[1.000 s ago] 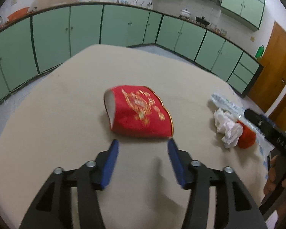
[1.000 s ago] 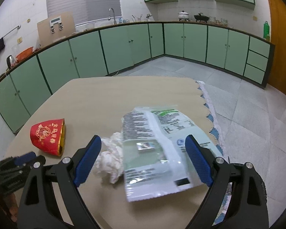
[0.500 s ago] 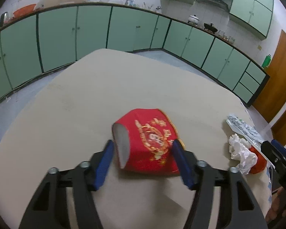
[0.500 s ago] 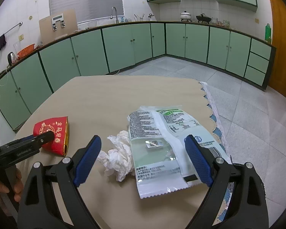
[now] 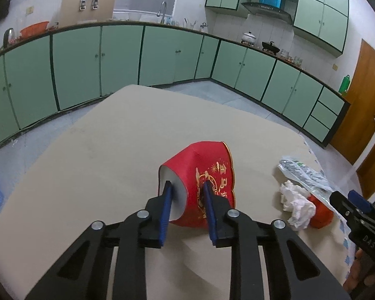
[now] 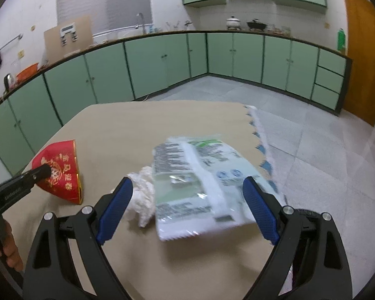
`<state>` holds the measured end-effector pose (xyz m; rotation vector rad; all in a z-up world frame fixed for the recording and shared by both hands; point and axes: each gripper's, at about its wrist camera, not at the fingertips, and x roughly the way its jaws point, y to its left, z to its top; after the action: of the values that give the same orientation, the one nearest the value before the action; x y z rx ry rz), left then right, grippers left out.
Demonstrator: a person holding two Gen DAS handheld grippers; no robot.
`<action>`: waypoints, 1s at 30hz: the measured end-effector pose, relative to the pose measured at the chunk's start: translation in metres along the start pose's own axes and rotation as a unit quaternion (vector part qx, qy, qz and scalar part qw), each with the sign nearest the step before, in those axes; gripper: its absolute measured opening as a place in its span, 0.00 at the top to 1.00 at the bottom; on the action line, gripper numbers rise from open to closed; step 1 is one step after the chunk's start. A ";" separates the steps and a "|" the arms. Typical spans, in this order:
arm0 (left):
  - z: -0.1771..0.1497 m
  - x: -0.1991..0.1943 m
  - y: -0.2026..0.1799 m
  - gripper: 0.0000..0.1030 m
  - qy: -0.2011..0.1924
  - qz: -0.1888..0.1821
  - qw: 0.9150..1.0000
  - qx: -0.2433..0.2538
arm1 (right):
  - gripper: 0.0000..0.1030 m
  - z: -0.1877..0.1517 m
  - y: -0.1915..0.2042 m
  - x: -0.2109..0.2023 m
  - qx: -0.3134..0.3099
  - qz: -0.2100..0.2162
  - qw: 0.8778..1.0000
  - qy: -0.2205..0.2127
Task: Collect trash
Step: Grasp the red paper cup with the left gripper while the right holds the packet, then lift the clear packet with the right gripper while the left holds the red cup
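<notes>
Left hand-held gripper [image 5: 186,195] is closing on the red paper cup [image 5: 200,182], lower centre of frame, crumpling it; squeeze gently. Right hand-held gripper [image 6: 187,205] hangs wide open over the plastic wrapper [image 6: 200,182], holding nothing.

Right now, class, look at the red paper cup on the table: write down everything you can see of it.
The red paper cup lies on its side on the beige table, squashed out of round. Its outside is glossy red with gold characters and a gold rim; the inside is white. The left gripper is closing on it near its open mouth, one blue finger inside against the white lining, the other on the printed wall. Nothing else touches it; the crumpled tissue lies apart.
</notes>
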<state>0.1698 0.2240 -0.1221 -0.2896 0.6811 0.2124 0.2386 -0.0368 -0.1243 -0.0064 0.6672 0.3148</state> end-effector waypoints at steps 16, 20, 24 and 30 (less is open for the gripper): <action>-0.015 -0.005 -0.036 0.79 -0.003 -0.048 0.999 0.005 | 0.16 -0.006 -0.045 0.017 0.067 -0.030 0.997 0.040; -0.016 -0.002 -0.048 0.79 -0.008 -0.025 0.999 0.034 | 0.15 -0.005 -0.046 0.028 0.064 -0.024 0.996 0.052; -0.018 0.002 -0.061 0.79 -0.016 0.003 0.997 0.069 | 0.14 -0.007 -0.047 0.034 0.065 -0.016 0.996 0.060; -0.017 0.010 -0.067 0.80 -0.015 0.014 0.997 0.075 | 0.14 -0.007 -0.049 0.041 0.070 0.004 0.995 0.067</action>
<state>0.1862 0.1566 -0.1282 -0.1339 0.6678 0.1906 0.2788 -0.0729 -0.1592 0.1092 0.8210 0.2765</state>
